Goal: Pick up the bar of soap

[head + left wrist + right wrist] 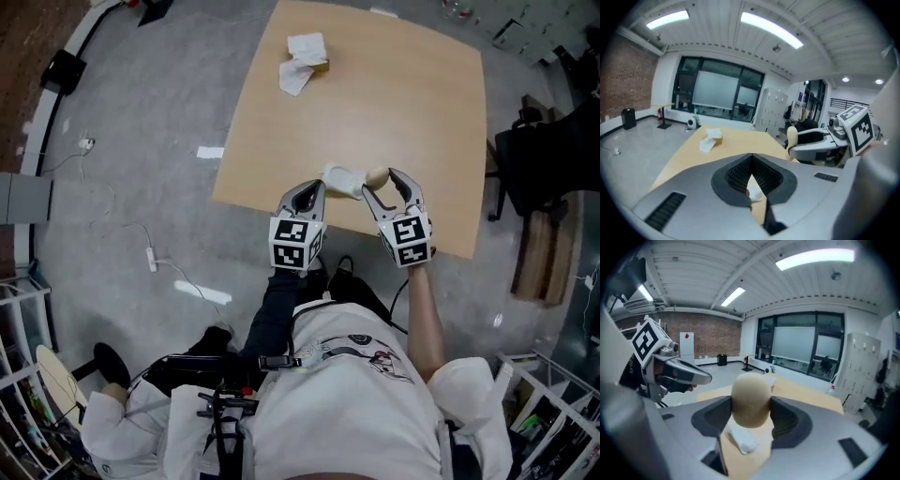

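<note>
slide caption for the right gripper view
Right hand-held gripper clamps the tan bar of soap above the wooden table.

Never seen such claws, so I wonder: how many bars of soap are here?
1: the tan oval bar of soap, clamped in the right gripper near the wooden table's front edge. The yellowish block at its far end is too small to identify.

At lower edge of table [422, 94], frame centre: bar of soap [376, 176] in right gripper [380, 180], wrapper [341, 180] then left gripper [314, 190] leftward (crumpled paper [302, 61] upper left).
</note>
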Tool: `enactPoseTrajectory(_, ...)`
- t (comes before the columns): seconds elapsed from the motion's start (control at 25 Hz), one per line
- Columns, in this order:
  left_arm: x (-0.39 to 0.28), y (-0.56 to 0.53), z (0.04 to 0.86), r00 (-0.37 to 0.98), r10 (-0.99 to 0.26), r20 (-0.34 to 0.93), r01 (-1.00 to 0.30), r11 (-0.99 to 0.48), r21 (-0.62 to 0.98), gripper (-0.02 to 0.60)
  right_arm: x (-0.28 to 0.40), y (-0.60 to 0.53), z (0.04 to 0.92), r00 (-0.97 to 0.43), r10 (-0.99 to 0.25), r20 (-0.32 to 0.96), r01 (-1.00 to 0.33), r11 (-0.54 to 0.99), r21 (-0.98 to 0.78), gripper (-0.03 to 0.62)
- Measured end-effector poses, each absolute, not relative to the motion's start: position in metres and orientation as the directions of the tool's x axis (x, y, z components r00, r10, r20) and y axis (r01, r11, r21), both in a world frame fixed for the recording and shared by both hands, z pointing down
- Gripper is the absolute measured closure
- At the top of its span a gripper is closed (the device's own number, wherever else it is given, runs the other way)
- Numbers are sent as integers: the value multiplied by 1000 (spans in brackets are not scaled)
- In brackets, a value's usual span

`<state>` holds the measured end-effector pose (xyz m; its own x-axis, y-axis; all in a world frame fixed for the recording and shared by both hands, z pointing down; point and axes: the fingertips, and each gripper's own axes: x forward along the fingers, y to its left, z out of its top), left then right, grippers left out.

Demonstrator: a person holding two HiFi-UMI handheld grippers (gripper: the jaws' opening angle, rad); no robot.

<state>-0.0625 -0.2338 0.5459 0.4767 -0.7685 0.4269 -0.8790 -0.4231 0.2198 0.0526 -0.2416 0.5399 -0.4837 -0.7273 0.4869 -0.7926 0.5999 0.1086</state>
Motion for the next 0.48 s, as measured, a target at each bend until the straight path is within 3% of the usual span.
enactPoseTrajectory(0.16, -40, -249, 482, 514, -811, 280, -858, -489, 159, 577, 72, -232, 484, -453, -809, 374, -835, 532, 139, 340)
enactPoseTrajectory(0.48, -22, -240, 406, 519, -846, 120, -855, -516, 61, 577, 104, -208, 384, -383, -915, 127, -904, 399, 150, 340)
